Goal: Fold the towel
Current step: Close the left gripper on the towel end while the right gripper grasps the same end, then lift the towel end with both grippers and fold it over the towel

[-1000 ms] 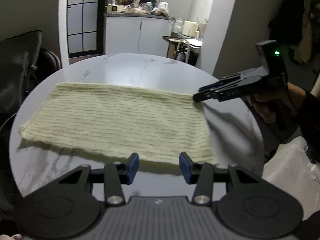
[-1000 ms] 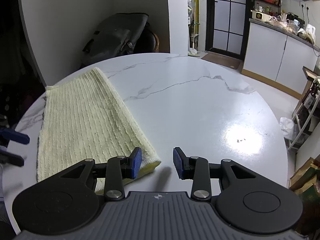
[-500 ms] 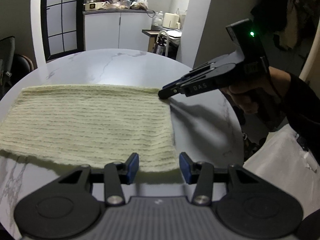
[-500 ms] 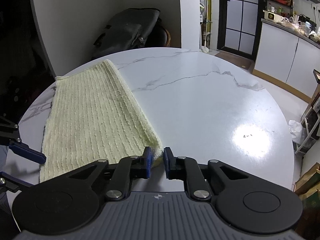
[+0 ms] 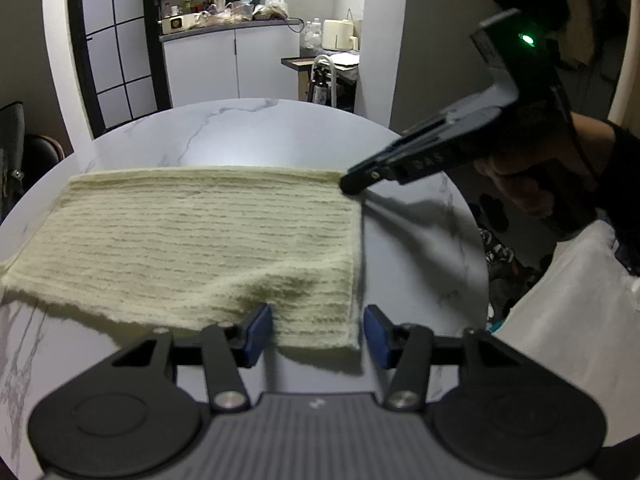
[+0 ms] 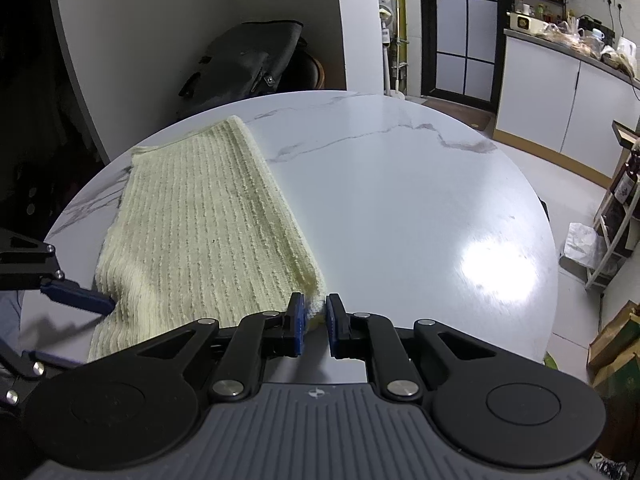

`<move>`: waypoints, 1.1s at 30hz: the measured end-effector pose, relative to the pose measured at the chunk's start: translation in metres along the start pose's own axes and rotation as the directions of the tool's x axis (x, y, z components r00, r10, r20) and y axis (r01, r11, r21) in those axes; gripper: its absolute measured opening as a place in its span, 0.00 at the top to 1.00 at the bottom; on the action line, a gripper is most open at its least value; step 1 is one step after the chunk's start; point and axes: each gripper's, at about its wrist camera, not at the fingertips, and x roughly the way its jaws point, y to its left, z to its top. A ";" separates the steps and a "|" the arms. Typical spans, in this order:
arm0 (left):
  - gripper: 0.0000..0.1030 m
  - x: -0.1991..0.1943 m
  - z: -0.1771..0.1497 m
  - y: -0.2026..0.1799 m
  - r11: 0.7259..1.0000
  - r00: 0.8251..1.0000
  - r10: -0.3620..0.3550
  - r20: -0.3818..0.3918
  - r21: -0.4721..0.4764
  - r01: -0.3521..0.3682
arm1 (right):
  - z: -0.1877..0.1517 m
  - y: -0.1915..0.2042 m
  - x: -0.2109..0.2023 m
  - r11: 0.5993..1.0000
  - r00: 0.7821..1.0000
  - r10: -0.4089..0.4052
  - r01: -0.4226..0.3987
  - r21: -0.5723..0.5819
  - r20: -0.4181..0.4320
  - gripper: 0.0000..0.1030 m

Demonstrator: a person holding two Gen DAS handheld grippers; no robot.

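Note:
A pale yellow ribbed towel [image 5: 200, 232] [image 6: 200, 220] lies flat on a round marble table [image 5: 260, 128] [image 6: 400, 208]. My right gripper [image 6: 316, 320] is shut on one towel corner, which bulges between its blue pads. The left wrist view shows that gripper [image 5: 352, 182] pinching the towel's far right corner, with a hand behind it. My left gripper [image 5: 318, 336] stands open astride the near right corner. Its left pad [image 5: 258, 334] pushes a small ruffle into the cloth. In the right wrist view the left gripper [image 6: 94, 334] reaches in from the left edge.
A dark bag on a chair [image 6: 248, 64] stands behind the table. White kitchen cabinets [image 6: 560, 100] and a wire shelf [image 6: 616, 216] are to the right, paper bags [image 6: 612, 352] on the floor. White cloth [image 5: 560, 320] hangs beside the table's right edge.
The right gripper's jaws closed on the towel corner. The left gripper slid right along the near edge to the corner, and the cloth there rumpled.

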 end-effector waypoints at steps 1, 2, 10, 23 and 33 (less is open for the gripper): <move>0.58 -0.001 -0.001 0.001 1.000 1.000 0.003 0.002 -0.003 -0.003 | -0.002 0.001 -0.002 1.000 1.000 0.001 -0.001 0.003 0.000 0.87; 0.61 -0.002 0.000 0.004 1.000 1.000 0.008 0.002 -0.006 -0.008 | -0.004 0.002 -0.004 1.000 1.000 0.002 -0.002 0.007 0.001 0.87; 0.84 -0.006 -0.003 0.024 0.999 1.000 0.017 0.003 -0.048 -0.017 | -0.018 0.012 -0.015 0.999 1.000 0.013 -0.013 0.032 0.004 0.87; 0.90 -0.016 -0.014 0.048 0.993 1.000 0.021 0.016 -0.117 -0.019 | -0.023 0.038 -0.025 0.999 0.999 0.035 -0.036 0.028 0.011 0.95; 0.90 -0.040 -0.021 0.059 0.991 0.996 0.055 0.064 -0.128 -0.046 | -0.023 0.054 -0.043 0.998 0.997 0.062 -0.063 0.020 0.045 0.95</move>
